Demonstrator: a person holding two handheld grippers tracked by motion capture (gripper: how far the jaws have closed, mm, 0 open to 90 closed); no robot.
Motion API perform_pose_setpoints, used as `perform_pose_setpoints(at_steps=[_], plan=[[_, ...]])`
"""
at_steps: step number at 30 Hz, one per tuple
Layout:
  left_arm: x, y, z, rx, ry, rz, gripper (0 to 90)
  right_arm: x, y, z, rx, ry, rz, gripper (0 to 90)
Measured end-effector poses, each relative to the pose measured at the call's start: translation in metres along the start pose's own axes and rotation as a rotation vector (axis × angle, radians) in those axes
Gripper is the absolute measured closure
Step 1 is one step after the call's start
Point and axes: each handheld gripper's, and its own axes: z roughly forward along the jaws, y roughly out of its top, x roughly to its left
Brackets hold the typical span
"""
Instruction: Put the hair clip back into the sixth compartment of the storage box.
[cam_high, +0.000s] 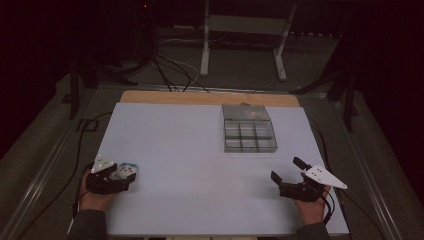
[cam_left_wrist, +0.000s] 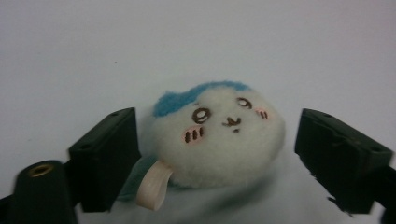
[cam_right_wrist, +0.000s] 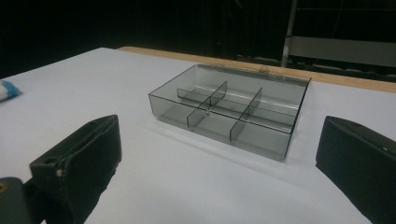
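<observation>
A small white plush toy (cam_left_wrist: 217, 135) with a blue tuft, a stitched face and a pale loop tag lies on the white table between the jaws of my left gripper (cam_left_wrist: 217, 158), which is open; neither jaw touches it. From above, the toy (cam_high: 128, 169) sits at the table's left front, just past my left gripper (cam_high: 121, 176). My right gripper (cam_high: 289, 170) is open at the right front with nothing between its jaws. A clear smoky compartment box (cam_high: 248, 129) stands at the back right, its lid open; it stands ahead of my right gripper (cam_right_wrist: 219, 163) as the box (cam_right_wrist: 233, 109).
The white table top (cam_high: 190, 160) has a wooden strip (cam_high: 200, 98) along its far edge. Beyond it stand a metal table frame (cam_high: 245, 30) and cables on the floor (cam_high: 170, 70). The surroundings are dark.
</observation>
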Motion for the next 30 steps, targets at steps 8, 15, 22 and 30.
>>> perform_pose_setpoints(at_steps=[8, 15, 22, 30], plan=[[-0.005, 0.001, 0.002, 0.047, 0.034, 0.038, 31.4, 0.000, 0.000, 0.000, 0.000, -0.001, -0.001, 0.2], [-0.006, 0.001, -0.001, 0.049, 0.042, 0.046, 37.3, 0.000, 0.000, 0.000, -0.001, -0.002, -0.002, 0.2], [-0.009, 0.005, -0.012, -0.009, 0.056, 0.009, 38.1, 0.000, 0.000, 0.000, -0.002, -0.002, 0.000, 0.2], [-0.019, 0.018, -0.020, -0.044, 0.070, 0.014, 38.1, 0.001, 0.000, -0.001, 0.001, -0.002, 0.011, 0.2]])
